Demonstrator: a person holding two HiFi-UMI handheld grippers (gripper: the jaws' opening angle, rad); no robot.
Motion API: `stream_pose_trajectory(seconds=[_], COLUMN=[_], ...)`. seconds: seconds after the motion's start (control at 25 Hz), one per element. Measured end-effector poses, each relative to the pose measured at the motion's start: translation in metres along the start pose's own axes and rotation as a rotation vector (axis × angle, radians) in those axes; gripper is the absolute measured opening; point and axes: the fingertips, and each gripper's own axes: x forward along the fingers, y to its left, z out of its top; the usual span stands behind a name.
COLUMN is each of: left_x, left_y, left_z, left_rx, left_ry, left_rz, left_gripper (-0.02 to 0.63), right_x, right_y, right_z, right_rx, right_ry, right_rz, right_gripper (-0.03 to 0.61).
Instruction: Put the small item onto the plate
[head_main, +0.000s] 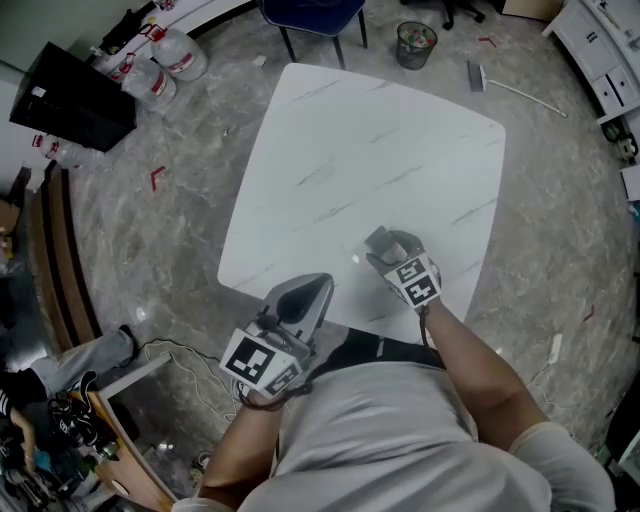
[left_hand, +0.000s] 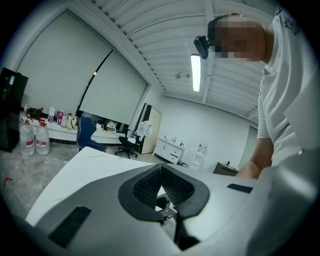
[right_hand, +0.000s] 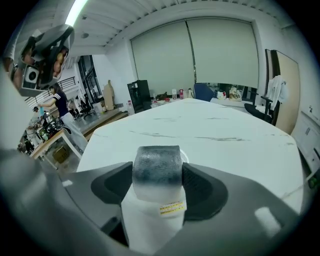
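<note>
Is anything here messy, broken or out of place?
Nothing stands out. The table looks clean and undamaged, with no spill on it. The right gripper is shut on a small grey-and-white item above the table. The left gripper is shut and empty.

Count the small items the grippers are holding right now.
1. A grey-topped white item sits between the fingers of the right gripper, over the table. The left gripper is shut and empty.
</note>
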Motion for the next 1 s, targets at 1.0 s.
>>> stream_pose_trajectory(seconds=[1.0], left_x=[0.014], left_y=[0.007], left_z=[-0.007], left_rx=[-0.015], left_ry=[0.006], left_rz=[0.013], left_gripper=[0.006], right_x=[0.009], right_y=[-0.005], right_z=[0.023], right_rx=[-0.097], right_ry=[-0.045], right_rz=[-0.059], right_gripper=[0.208])
